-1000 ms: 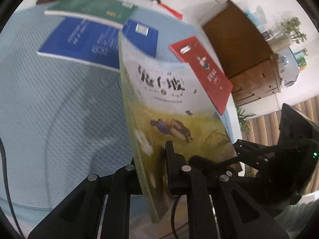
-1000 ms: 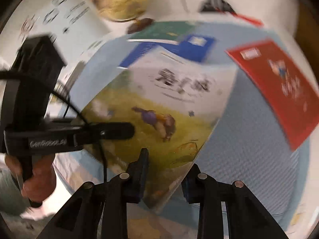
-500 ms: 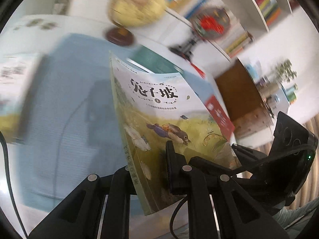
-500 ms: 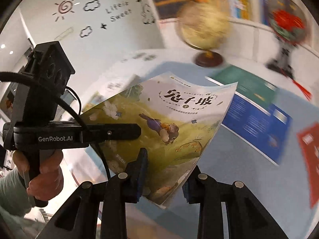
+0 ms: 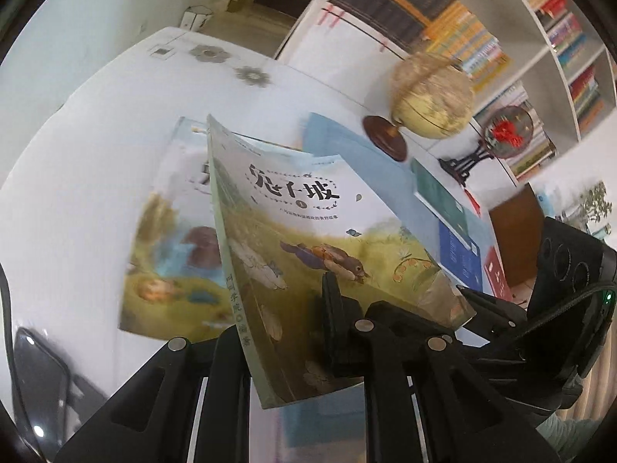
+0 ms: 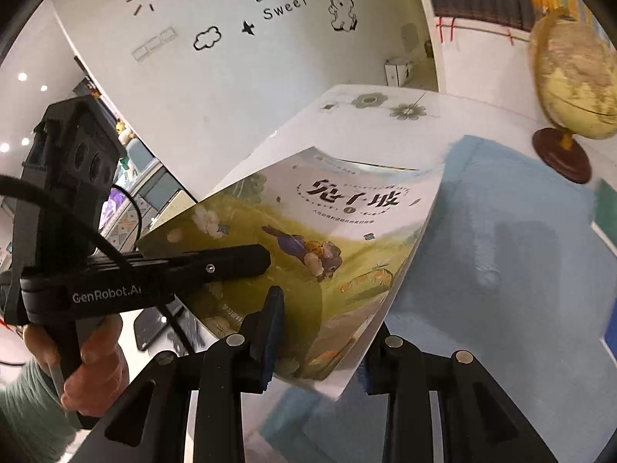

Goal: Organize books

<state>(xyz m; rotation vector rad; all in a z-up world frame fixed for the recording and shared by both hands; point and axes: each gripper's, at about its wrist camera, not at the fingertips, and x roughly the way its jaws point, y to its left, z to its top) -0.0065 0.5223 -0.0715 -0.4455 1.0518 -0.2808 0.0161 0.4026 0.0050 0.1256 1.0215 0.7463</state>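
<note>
— Where is the book?

— The picture book [image 5: 308, 231] is in the air between my two grippers, tilted over the white table [image 5: 77, 193]. My left gripper [image 5: 281, 332] pinches its spine edge, my right gripper [image 6: 320, 341] pinches the lower corner. Both sets of jaws are pressed onto it.

— What lies under it?

— A second book with a similar cover [image 5: 173, 247] lies flat just below, beside the blue mat [image 6: 501, 250]. A globe [image 5: 432, 96] stands at the far edge.

— What might go wrong?

— The cover bows between my grips. If one hand runs ahead of the other, I think it could crease or slip out. Setting it down skewed would leave the stack untidy.
</note>
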